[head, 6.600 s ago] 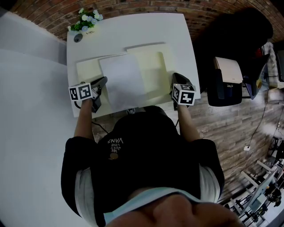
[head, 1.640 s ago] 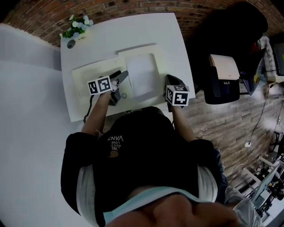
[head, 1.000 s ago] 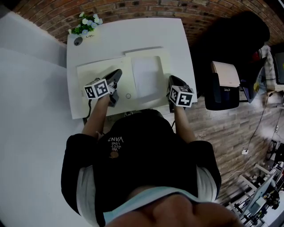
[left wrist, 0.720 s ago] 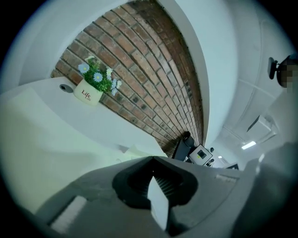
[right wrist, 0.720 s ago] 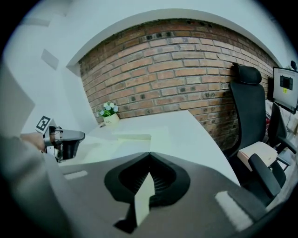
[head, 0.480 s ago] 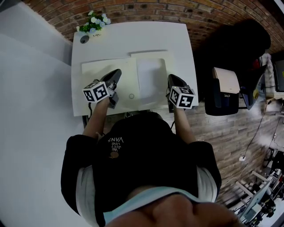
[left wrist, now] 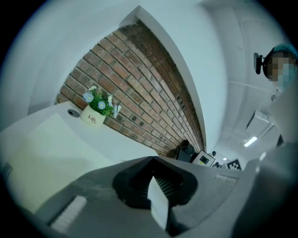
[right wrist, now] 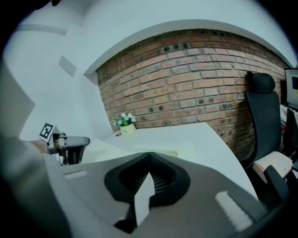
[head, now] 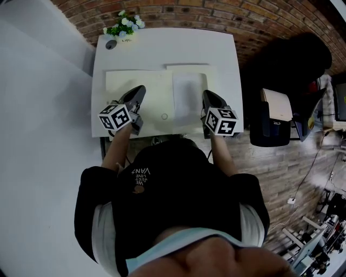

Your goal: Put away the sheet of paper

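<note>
Paper point(head: 188, 98) flat, long axis twd brick wall point(head: 216, 16).

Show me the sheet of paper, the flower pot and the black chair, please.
sheet of paper point(head: 188, 100), head view, middle of the sheet.
flower pot point(left wrist: 91, 119), left gripper view, pot's front face.
black chair point(right wrist: 261, 122), right gripper view, its backrest.
</note>
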`<move>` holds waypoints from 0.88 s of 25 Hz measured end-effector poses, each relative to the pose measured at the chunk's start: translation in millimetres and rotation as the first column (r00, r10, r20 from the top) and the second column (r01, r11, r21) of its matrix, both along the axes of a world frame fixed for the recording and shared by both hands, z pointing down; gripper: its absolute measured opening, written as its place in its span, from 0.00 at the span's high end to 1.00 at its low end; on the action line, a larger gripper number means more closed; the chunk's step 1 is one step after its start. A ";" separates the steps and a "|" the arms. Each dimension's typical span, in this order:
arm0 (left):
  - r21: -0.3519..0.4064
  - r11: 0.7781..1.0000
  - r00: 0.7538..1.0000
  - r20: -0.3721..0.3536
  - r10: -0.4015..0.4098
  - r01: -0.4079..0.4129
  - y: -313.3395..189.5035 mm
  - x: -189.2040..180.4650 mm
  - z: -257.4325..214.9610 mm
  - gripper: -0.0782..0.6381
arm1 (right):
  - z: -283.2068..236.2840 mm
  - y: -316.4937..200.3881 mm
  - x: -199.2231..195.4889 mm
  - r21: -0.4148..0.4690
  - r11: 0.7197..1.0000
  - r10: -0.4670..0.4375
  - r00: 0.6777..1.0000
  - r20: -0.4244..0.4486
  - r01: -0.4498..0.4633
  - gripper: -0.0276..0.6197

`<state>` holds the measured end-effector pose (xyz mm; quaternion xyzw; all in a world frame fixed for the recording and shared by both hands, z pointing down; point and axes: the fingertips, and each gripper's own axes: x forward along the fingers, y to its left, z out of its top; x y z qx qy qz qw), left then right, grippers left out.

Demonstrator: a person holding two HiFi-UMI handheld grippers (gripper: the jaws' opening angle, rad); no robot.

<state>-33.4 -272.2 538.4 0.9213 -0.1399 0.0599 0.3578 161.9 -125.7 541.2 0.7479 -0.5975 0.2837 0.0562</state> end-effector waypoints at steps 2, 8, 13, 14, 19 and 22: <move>0.016 1.000 1.000 -0.003 -0.001 0.001 0.9 -5.6 -4.0 0.89 | -3.1 -4.1 -7.1 0.007 1.000 -0.019 1.000 -0.002 0.019 0.96; 0.080 0.997 1.000 -0.005 -0.016 0.016 3.3 -22.5 -18.9 0.89 | -15.5 -13.9 -26.7 0.064 0.997 -0.047 0.999 -0.023 0.049 0.96; 0.111 0.994 1.000 0.007 -0.019 0.018 10.0 -36.8 -24.4 0.89 | -25.0 -20.3 -45.5 0.112 0.990 -0.076 0.996 -0.036 0.080 0.96; 0.120 0.993 1.000 0.010 -0.021 0.020 11.2 -39.7 -25.3 0.89 | -26.7 -21.3 -49.6 0.121 0.989 -0.082 0.996 -0.038 0.086 0.96; 0.174 0.983 0.998 0.023 -0.058 0.053 15.2 -56.2 -29.1 0.89 | -30.7 -24.8 -74.0 0.138 0.982 -0.125 0.991 -0.043 0.129 0.96; 0.185 0.980 0.997 0.024 -0.079 0.073 17.4 -64.7 -29.5 0.89 | -30.8 -25.2 -88.2 0.141 0.978 -0.151 0.987 -0.046 0.156 0.96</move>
